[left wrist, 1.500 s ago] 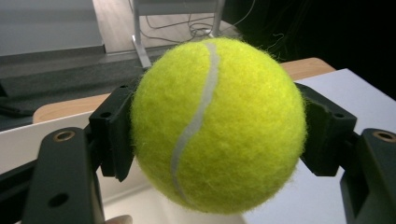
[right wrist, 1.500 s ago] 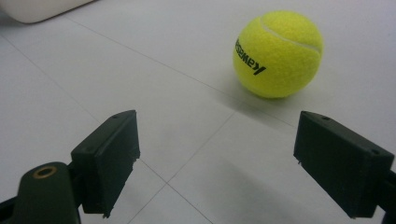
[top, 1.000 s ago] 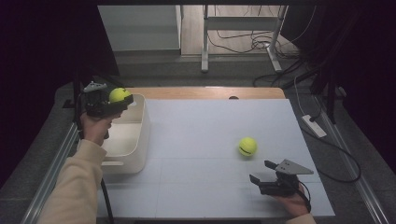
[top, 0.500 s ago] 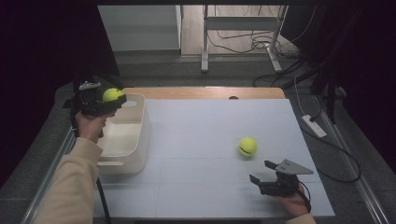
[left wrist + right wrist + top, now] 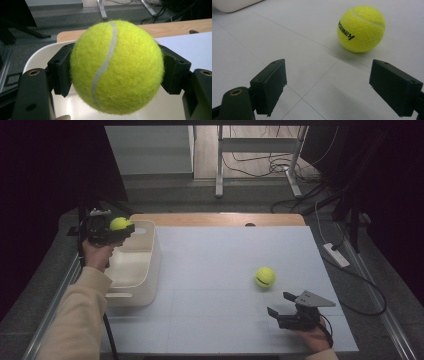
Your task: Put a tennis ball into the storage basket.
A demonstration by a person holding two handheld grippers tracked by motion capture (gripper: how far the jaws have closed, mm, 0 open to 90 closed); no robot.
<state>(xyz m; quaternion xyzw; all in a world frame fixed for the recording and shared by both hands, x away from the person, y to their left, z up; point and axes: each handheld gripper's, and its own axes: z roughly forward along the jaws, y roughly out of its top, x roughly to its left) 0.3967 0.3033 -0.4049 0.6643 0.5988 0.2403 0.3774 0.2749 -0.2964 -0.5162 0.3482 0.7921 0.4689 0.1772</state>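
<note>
Yellow tennis ball (image 5: 116,66) clamped in left hand-held gripper (image 5: 111,227), right hand-held gripper (image 5: 282,304) wide open, empty

The left claw (image 5: 116,227), clamped on a tennis ball (image 5: 120,223), has shifted a little toward the left edge of the high view: a second ago ball and claw hung over the far part of the white bin (image 5: 145,270), above its inside, and now they sit over the bin's far left corner, at its rim. The sleeved forearm (image 5: 80,315) behind has swung left with it and stands steeper in the picture.
</note>
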